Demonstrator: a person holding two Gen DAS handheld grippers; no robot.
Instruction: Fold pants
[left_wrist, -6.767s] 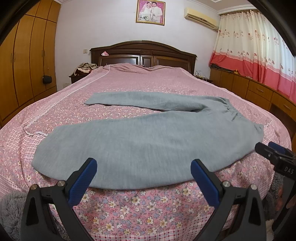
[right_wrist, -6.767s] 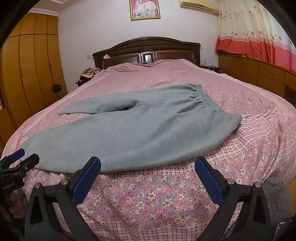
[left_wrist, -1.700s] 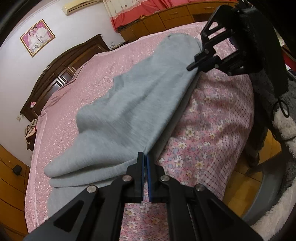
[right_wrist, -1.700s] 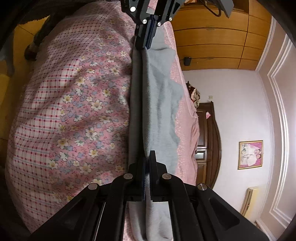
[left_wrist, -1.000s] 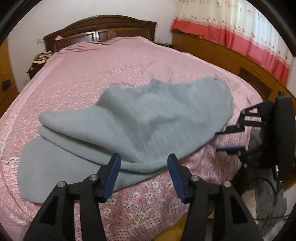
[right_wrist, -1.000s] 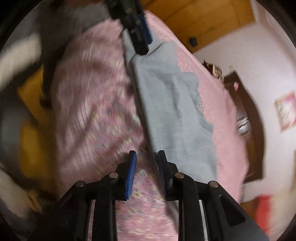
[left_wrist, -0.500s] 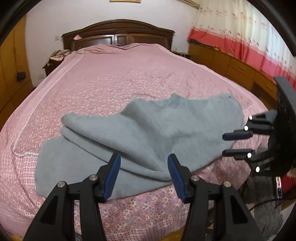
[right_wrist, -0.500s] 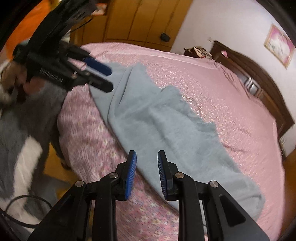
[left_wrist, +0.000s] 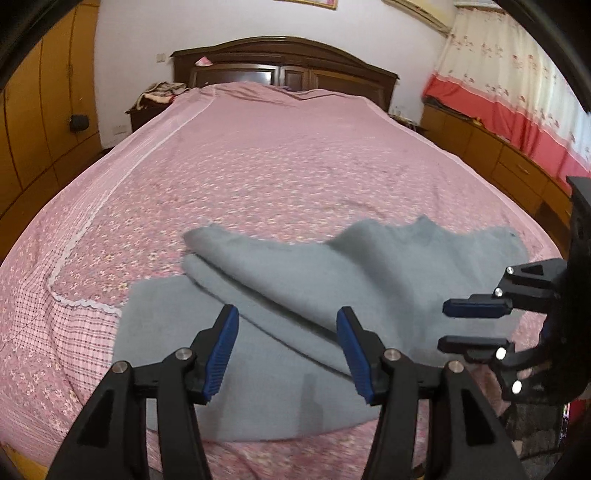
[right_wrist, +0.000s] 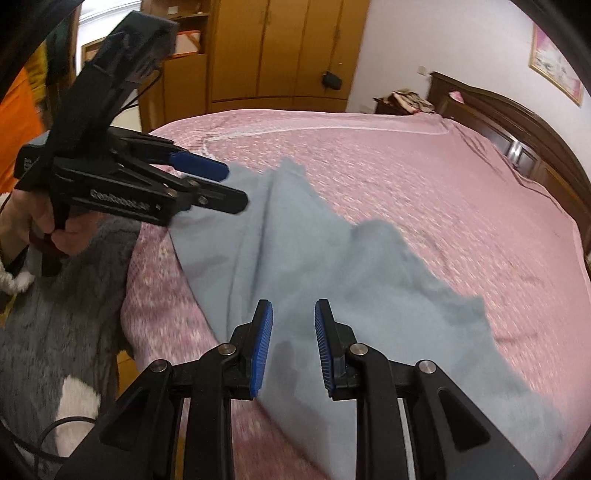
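Note:
The grey pants (left_wrist: 332, 295) lie across the near end of the bed, one leg folded loosely over the other with the edges uneven. My left gripper (left_wrist: 288, 350) hovers above their near edge, open, nothing between its blue pads. In the same view my right gripper (left_wrist: 474, 326) hangs at the right, over the waist end. In the right wrist view the right gripper (right_wrist: 293, 343) stands open by a narrow gap above the pants (right_wrist: 332, 266), empty. A hand holds the left gripper (right_wrist: 225, 184) over the leg end, jaws apart.
The pink floral bed cover (left_wrist: 277, 166) stretches to a dark wooden headboard (left_wrist: 284, 66). Wooden wardrobes (right_wrist: 280, 51) stand on one side, low cabinets (left_wrist: 498, 158) and a curtain on the other. A grey fluffy garment or rug (right_wrist: 55, 314) lies at the bed's foot.
Both grippers let go of the pants' edge and drew back and up from the bed. The pants now rest folded leg over leg. The right gripper's view rolled upright.

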